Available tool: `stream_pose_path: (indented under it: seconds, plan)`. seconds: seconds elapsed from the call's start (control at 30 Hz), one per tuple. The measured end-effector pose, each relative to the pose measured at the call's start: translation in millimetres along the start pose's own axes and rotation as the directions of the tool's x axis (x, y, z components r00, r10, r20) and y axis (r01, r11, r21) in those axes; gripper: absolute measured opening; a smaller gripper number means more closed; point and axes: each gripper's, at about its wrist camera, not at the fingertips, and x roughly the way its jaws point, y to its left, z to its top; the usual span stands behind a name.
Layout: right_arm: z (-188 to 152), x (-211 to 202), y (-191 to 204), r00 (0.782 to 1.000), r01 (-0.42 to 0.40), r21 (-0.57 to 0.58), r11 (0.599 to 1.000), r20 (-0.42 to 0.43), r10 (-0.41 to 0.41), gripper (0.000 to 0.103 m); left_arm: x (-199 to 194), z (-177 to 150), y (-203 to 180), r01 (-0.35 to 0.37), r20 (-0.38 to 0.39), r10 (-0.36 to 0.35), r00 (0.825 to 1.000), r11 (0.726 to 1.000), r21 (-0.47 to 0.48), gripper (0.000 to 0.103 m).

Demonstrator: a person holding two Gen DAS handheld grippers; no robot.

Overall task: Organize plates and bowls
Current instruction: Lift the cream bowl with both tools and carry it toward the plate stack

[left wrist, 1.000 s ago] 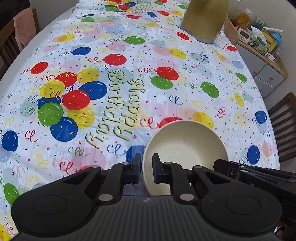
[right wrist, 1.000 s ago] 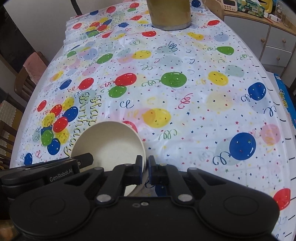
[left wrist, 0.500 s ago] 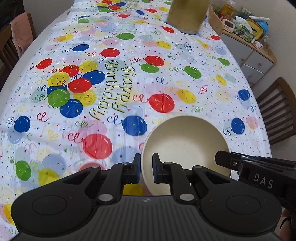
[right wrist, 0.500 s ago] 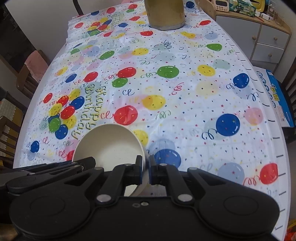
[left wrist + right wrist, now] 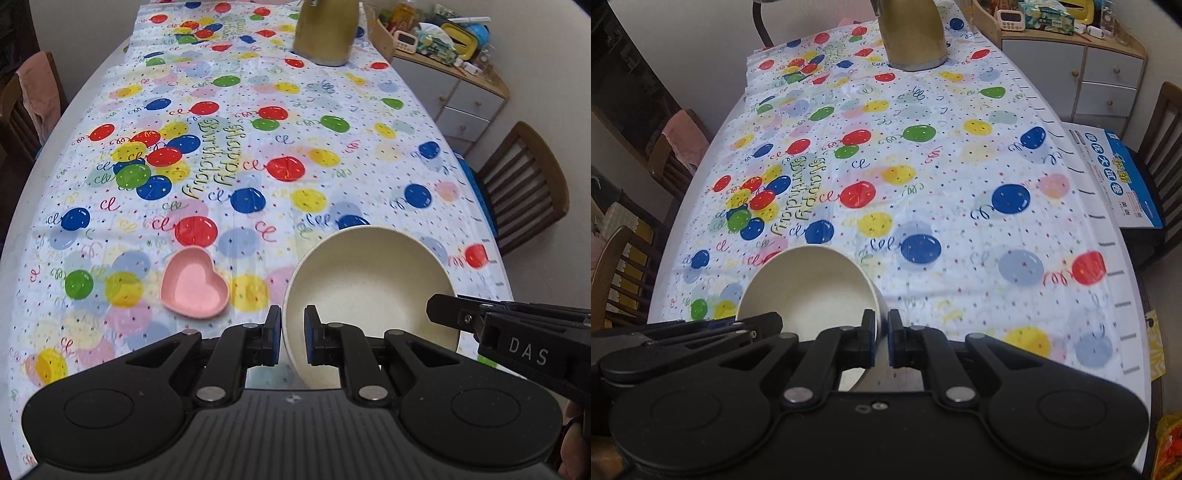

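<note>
A cream bowl (image 5: pixel 373 284) is held above the near end of the table by both grippers. My left gripper (image 5: pixel 293 338) is shut on its left rim. My right gripper (image 5: pixel 882 338) is shut on its right rim; the bowl also shows in the right wrist view (image 5: pixel 809 288). A small pink heart-shaped dish (image 5: pixel 194 283) lies on the balloon tablecloth just left of the bowl. The right gripper's body shows at the lower right of the left wrist view (image 5: pixel 517 332).
A gold kettle (image 5: pixel 325 31) stands at the far end of the table (image 5: pixel 332 110). Wooden chairs (image 5: pixel 524 184) flank the table on both sides. A cabinet with clutter (image 5: pixel 1100 74) stands beyond the right edge. A blue box (image 5: pixel 1123 181) lies on a chair.
Both grippers have pulled back toward the near end of the table with the bowl, and risen. The pink heart-shaped dish has come into the left wrist view.
</note>
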Motion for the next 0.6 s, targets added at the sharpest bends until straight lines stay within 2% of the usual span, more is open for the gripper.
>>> stream_pose_path:
  seconds: [0.3,0.6]
  plan:
    - [-49,-55,-8,0.999,-0.002,0.046,0.999,0.036,0.001,0.005,-44,-41,-23,0.019,0.005,-0.02,1.0,0.998,0.064,0.012]
    - [-93,-94,-18,0.998,0.02,0.094,0.995,0.063,-0.026,0.005,-65,-81,-46,0.043,-0.016,-0.041,0.999,0.991,0.129,0.012]
